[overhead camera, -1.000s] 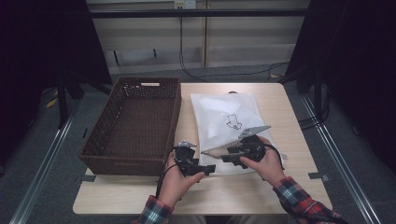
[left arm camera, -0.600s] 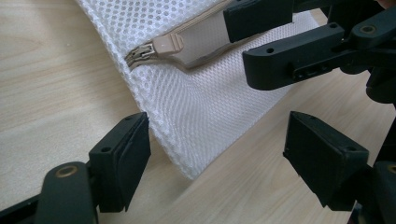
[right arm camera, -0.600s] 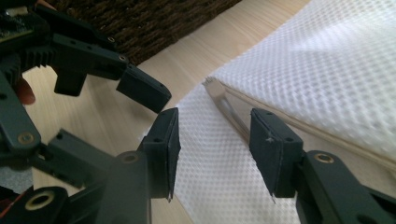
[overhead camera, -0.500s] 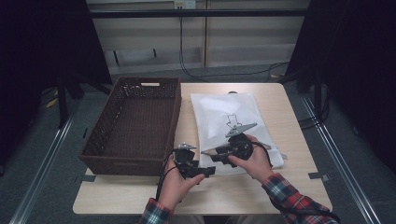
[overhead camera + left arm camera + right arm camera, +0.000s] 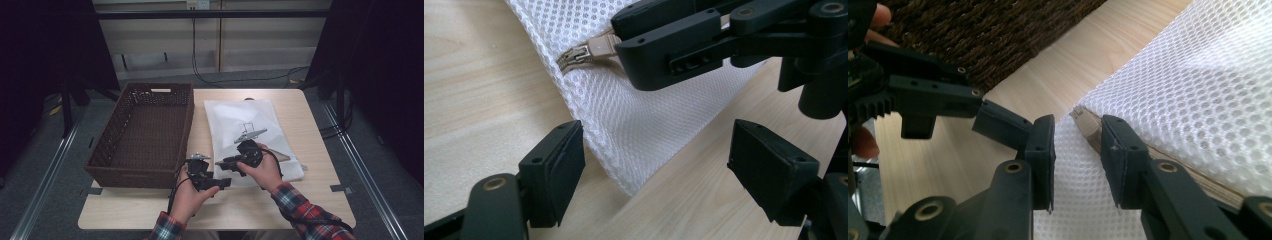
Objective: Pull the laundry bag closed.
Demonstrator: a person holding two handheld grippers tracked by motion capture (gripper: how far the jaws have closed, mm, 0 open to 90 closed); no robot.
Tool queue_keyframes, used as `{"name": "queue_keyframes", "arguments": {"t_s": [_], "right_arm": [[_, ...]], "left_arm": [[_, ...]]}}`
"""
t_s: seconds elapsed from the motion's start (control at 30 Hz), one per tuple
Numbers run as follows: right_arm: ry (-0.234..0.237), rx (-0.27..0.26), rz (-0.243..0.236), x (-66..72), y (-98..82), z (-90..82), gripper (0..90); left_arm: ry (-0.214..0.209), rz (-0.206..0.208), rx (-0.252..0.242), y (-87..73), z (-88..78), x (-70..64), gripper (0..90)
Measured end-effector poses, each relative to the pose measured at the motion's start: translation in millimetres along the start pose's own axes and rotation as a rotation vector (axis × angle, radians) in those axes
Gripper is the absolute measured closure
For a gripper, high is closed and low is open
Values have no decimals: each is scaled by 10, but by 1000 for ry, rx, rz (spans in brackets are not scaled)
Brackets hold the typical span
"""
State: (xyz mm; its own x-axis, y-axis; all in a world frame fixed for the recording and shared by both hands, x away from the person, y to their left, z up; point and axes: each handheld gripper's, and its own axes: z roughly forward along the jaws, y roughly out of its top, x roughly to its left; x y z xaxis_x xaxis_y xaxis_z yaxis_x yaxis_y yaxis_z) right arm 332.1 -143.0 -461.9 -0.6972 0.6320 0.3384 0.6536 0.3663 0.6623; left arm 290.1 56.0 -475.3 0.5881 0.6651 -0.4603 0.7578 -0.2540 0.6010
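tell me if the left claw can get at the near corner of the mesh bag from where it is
Probably yes. The left claw stands open with the corner of the mesh bag lying between its jaws on the table, nothing blocking. The right claw, just closing around the zipper pull, sits farther along the edge.

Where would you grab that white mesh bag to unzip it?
Take the zipper pull at the near corner of the white mesh bag, coming in level along the zipper edge. The small metal tab sticks out past the mesh, so narrow jaws fit. The right gripper is closing there; the left gripper could pin the corner.
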Motion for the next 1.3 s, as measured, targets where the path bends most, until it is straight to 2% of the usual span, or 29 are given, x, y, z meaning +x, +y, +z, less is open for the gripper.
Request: {"name": "queue_keyframes", "arguments": {"t_s": [0.1,0.23,0.37,0.63,0.67,0.87,1.03,1.2,1.3], "right_arm": [[9,-2,36,1,-1,39,686],[17,-7,50,0,3,69,696],[22,-19,49,-3,15,89,714],[4,-17,43,-6,59,95,778],[3,-10,56,1,65,93,778],[-5,-5,59,9,82,129,787],[-20,8,59,11,95,145,832],[-13,8,47,3,106,147,844],[-10,12,56,7,114,111,875]], "left_arm": [[1,-7,-1,-10,11,14,222],[0,-7,1,-11,19,14,222],[-2,-8,-1,-6,17,16,223],[-1,-10,-3,1,13,19,226],[-2,-9,-3,0,14,18,227],[-4,-8,-4,2,14,17,229],[-2,-8,-5,2,15,17,230],[-7,-10,-8,6,11,12,231],[-7,-13,-5,9,10,12,231]]}}
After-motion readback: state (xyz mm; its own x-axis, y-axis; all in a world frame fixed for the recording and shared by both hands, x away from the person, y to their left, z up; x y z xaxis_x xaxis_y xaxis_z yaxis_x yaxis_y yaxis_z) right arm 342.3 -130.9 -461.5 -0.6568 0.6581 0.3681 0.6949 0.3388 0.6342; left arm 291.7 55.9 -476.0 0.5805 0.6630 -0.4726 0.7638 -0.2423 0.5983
